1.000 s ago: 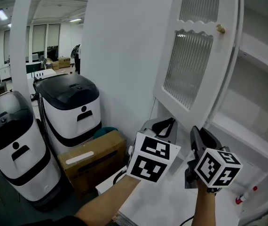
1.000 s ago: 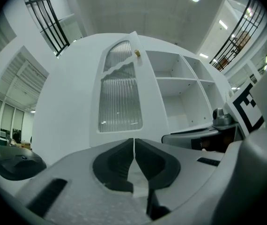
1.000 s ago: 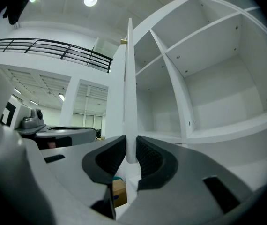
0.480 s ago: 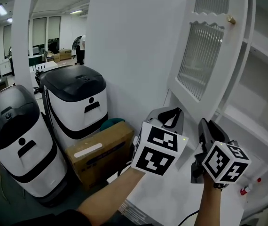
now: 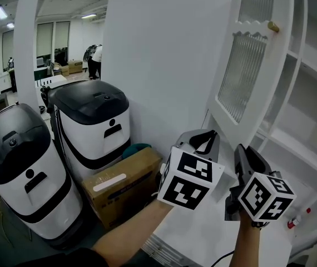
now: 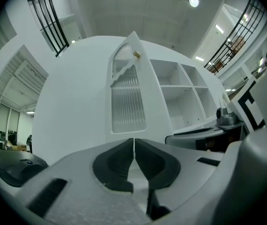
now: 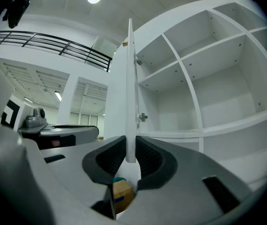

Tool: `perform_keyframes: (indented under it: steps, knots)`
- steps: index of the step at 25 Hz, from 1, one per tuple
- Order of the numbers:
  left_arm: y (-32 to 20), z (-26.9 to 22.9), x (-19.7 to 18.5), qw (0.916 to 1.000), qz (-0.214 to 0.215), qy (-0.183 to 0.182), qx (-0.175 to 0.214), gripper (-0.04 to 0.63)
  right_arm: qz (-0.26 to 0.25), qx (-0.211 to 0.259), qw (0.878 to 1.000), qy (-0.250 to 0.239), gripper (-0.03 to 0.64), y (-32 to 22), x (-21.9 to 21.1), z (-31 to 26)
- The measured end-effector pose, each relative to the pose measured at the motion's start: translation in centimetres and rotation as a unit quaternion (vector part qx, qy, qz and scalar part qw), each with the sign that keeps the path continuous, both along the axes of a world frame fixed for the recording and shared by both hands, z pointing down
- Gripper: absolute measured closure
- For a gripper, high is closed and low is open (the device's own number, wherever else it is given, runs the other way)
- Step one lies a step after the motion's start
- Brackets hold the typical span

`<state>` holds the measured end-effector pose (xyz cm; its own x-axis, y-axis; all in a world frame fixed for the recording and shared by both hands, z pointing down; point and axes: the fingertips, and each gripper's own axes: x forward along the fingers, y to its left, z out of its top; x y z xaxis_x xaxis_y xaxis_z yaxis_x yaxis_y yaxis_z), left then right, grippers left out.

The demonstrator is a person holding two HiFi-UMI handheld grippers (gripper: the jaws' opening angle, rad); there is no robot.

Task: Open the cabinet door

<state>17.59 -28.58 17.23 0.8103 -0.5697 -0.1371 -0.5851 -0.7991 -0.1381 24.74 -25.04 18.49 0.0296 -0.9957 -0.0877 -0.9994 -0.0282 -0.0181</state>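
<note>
In the head view, the cabinet door [image 5: 246, 65] stands swung well out from the white cabinet, its ribbed glass panel angled toward the camera and its small brass knob [image 5: 273, 26] high up. The bare shelves [image 5: 314, 88] behind it are exposed. Both grippers are held low under the door. The left gripper [image 5: 204, 139] is just beside the door's bottom corner, and the right gripper [image 5: 242, 153] reaches up at the door's lower edge. Off to the left stand two black-topped bins [image 5: 94, 127] and a cardboard box [image 5: 122, 185].

In the left gripper view, the jaws are together with nothing between them. The door rises ahead, apart from them.

In the right gripper view, the door is seen edge-on, and its lower edge drops straight between the jaws. They have just been closing, and the pads now sit against both faces of the panel, so this gripper is clamped on the door. A hinge [image 7: 143, 117] shows on the inner side, with the open shelves to the right.

By my reading the task is mostly done: the door is plainly open. What may remain is swinging it a little wider and letting go.
</note>
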Motion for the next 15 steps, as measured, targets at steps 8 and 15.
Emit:
perform_keyframes:
  steps: [8,15]
  knots:
    - [-0.5,0.3,-2.8,0.9999,0.009,-0.005,0.005,0.574,0.002,0.008,1.0,0.001,0.547,-0.7,-3.3,0.0]
    - [-1.1,0.5,-4.8,0.9999,0.012,-0.005,0.005,0.574,0.001,0.008,1.0,0.008,0.545,-1.4,-5.7,0.0]
